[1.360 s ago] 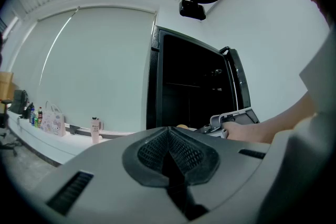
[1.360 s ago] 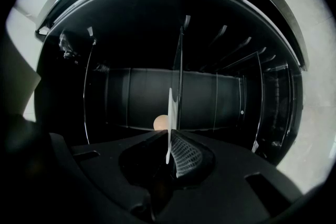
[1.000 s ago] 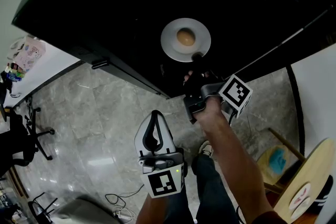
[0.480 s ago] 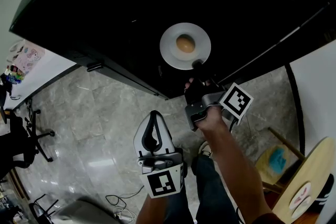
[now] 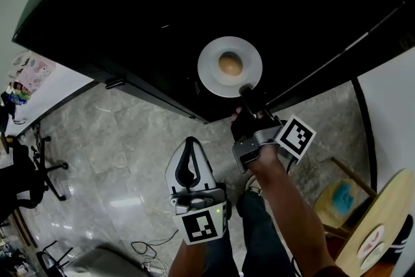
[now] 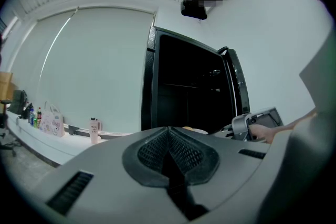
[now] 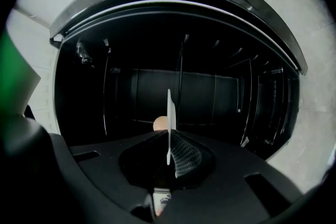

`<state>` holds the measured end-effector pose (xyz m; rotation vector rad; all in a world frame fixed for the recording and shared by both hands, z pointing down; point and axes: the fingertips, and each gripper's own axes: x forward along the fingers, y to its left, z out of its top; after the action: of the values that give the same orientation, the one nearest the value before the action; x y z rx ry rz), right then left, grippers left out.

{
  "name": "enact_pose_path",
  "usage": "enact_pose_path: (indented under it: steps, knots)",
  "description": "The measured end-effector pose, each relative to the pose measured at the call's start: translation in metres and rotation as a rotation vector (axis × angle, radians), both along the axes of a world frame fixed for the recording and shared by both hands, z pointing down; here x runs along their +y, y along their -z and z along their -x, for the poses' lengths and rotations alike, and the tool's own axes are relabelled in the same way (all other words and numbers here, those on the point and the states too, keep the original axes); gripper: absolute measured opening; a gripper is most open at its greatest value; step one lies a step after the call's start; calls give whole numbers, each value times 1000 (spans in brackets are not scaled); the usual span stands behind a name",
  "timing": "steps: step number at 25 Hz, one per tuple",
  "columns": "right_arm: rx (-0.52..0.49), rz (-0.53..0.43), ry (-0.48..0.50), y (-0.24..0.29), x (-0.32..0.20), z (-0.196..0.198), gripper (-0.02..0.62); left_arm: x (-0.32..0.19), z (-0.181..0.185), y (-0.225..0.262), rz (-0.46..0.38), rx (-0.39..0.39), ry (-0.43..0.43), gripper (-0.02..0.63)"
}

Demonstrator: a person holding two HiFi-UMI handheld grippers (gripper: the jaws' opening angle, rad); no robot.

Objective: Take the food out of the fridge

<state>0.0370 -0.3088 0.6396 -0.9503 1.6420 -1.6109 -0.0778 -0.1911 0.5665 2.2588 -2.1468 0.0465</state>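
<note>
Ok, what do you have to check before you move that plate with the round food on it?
1. Grip: right gripper shut on the rim of the plate: ok.
2. Load: round food sits in the plate's middle, away from the edge: ok.
3. Clearance: plate fully outside the fridge: cannot tell.
4. Other hand: left gripper shut, empty, well apart from the plate: ok.

I see a smooth, glossy white plate (image 5: 211,68), ceramic by its look, under a matt tan round piece of food (image 5: 229,64). The black fridge (image 5: 130,23) looks shiny, the grey marble floor (image 5: 117,152) polished. My matt black right gripper (image 7: 168,155) has ribbed rubbery pads (image 7: 185,157).
</note>
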Motion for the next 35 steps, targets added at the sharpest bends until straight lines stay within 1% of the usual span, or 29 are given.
enact_pose_path:
  steps: [3, 10, 16, 21, 26, 28, 30, 35]
  knots:
    - [-4, 1, 7, 4, 8, 0, 29, 0, 0, 2, -13, -1, -1, 12]
    - [-22, 17, 0, 6, 28, -10, 29, -1, -3, 2, -7, -6, -4, 12]
    - [-35, 56, -23, 0, 53, -21, 29, -3, -6, 2, -3, -5, -5, 12]
    - [-50, 89, -43, -4, 78, -32, 29, -3, -7, 1, -1, 12, 4, 12]
    - [-28, 111, -60, -4, 99, -48, 29, -3, -6, 0, 3, 8, 2, 12]
    - [-19, 118, -65, -4, 105, -55, 29, -3, -7, -3, 19, 28, 15, 12]
    - [-12, 124, -59, -3, 111, -58, 29, -1, -7, -7, 40, 56, 31, 12]
    - [2, 132, -35, 5, 124, -66, 29, 0, -8, -10, 52, 56, 30, 12]
